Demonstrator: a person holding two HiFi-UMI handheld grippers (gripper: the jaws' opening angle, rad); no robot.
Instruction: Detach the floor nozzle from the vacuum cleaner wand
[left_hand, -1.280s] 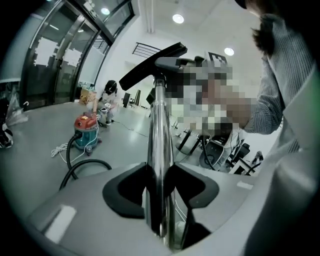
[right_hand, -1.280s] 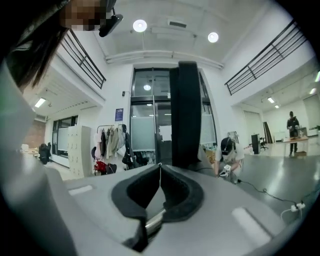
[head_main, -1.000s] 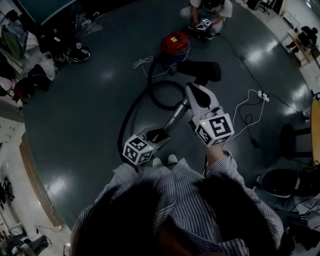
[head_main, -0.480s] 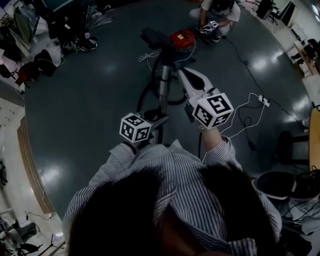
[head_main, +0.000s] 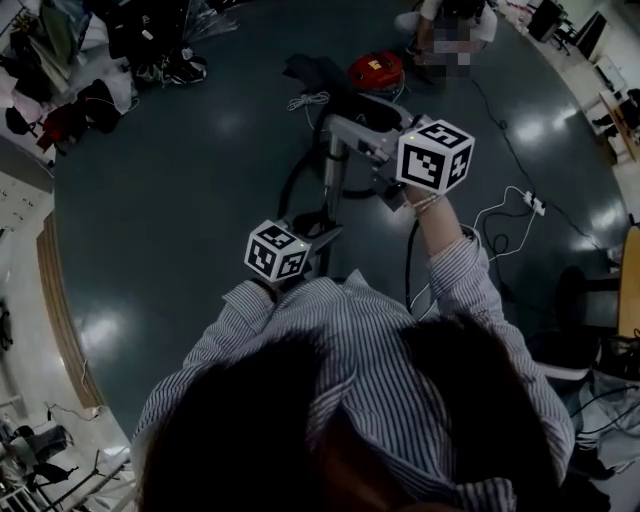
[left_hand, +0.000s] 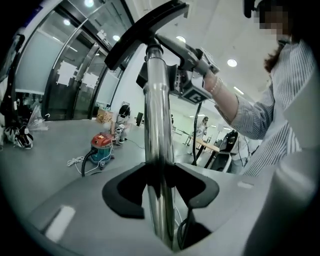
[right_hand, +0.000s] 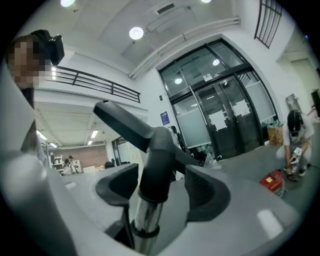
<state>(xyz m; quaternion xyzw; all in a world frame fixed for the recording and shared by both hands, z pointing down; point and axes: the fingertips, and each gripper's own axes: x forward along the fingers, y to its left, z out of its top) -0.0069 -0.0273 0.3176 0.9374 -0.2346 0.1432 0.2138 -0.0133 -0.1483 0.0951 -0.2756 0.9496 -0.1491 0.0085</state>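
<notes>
One wand, one floor nozzle. My left gripper clamps the wand; right gripper jaws just opened, loose around the nozzle's neck.

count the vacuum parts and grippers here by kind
vacuum wand: 1
floor nozzle: 1
red canister vacuum: 1
grippers: 2 (left gripper, right gripper)
total: 5

The wand is shining mirror-bright silver, and the nozzle on its end is showing black. The vacuum cleaner is glowing red. The person's shirt is showing thin dark stripes on white, and the marker cubes are showing black-and-white squares.
</notes>
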